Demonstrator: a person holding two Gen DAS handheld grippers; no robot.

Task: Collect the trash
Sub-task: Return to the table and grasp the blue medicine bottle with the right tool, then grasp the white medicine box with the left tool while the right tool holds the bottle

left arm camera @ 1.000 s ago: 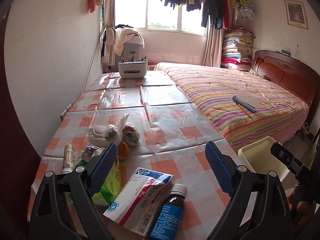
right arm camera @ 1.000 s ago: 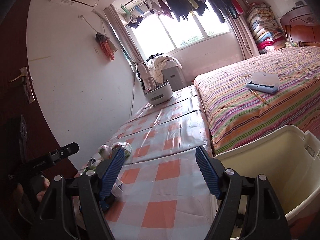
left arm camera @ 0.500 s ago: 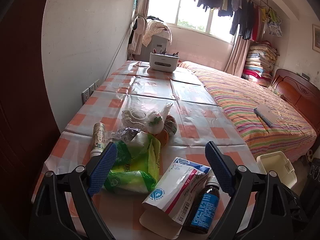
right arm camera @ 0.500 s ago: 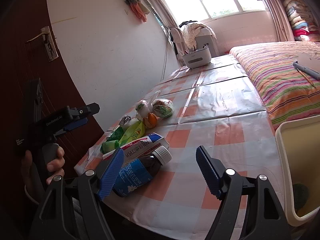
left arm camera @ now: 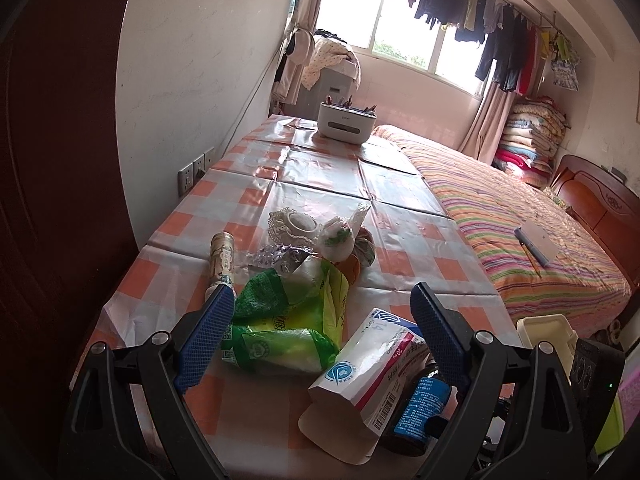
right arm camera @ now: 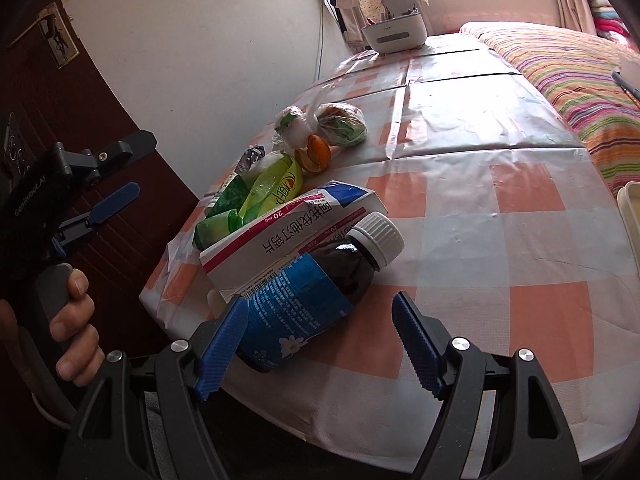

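Two grippers, right gripper (right arm camera: 320, 344) and left gripper (left arm camera: 324, 336), both spread wide and empty, frame trash at lower centre: brown bottle (right arm camera: 316, 288), medicine box (right arm camera: 288, 232), then green wrappers (left arm camera: 288, 320) mid-frame on checked table (right arm camera: 500, 184).

your checked tablecloth (right arm camera: 460, 216) looks like glossy, creased plastic. the brown bottle (right arm camera: 316, 292) shines, with a ribbed white plastic cap and smooth blue paper label. the medicine box (right arm camera: 280, 236) is matt cardboard; the green bags (left arm camera: 284, 320) are shiny crinkled film.
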